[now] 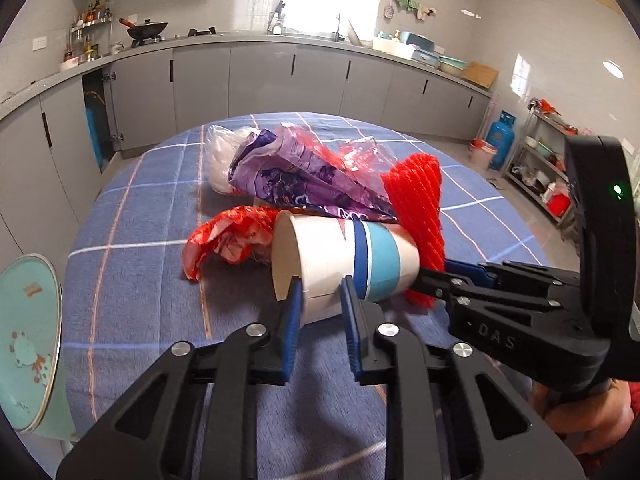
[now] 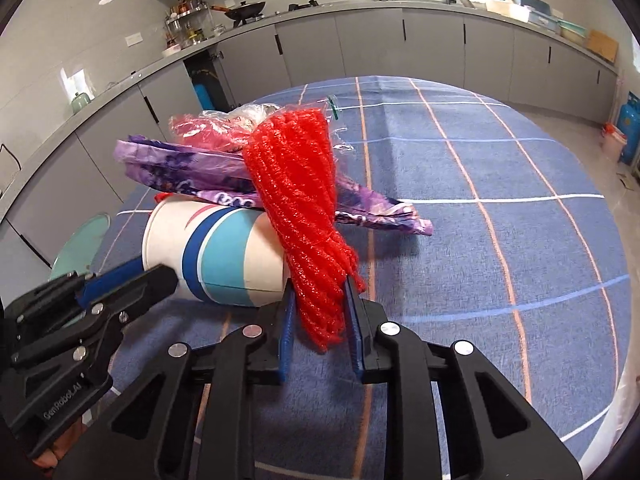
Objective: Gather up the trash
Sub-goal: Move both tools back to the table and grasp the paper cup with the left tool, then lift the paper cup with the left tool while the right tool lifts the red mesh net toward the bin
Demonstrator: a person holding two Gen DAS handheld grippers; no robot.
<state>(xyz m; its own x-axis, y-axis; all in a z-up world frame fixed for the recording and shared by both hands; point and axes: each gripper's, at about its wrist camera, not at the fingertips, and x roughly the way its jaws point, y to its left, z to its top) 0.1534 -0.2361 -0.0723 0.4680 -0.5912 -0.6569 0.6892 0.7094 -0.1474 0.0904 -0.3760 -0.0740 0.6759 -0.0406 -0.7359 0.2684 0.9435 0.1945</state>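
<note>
A white paper cup (image 1: 340, 256) with blue bands lies on its side on the blue checked tablecloth (image 1: 132, 280). My left gripper (image 1: 320, 292) is shut on the cup's rim wall. The cup also shows in the right wrist view (image 2: 224, 252), with the left gripper (image 2: 132, 276) at its mouth. My right gripper (image 2: 320, 300) is shut on a red foam net (image 2: 296, 200), which hangs between its blue pads; the net shows in the left wrist view (image 1: 420, 208) too. Behind lie a purple wrapper (image 1: 296, 176), a crumpled red plastic bag (image 1: 228, 236) and clear plastic (image 1: 220, 156).
A teal plate-like lid (image 1: 28, 344) sits at the table's left edge. Grey kitchen cabinets (image 1: 260, 80) run behind the table. A blue gas cylinder (image 1: 500, 136) and a metal shelf (image 1: 548, 160) stand at the right wall.
</note>
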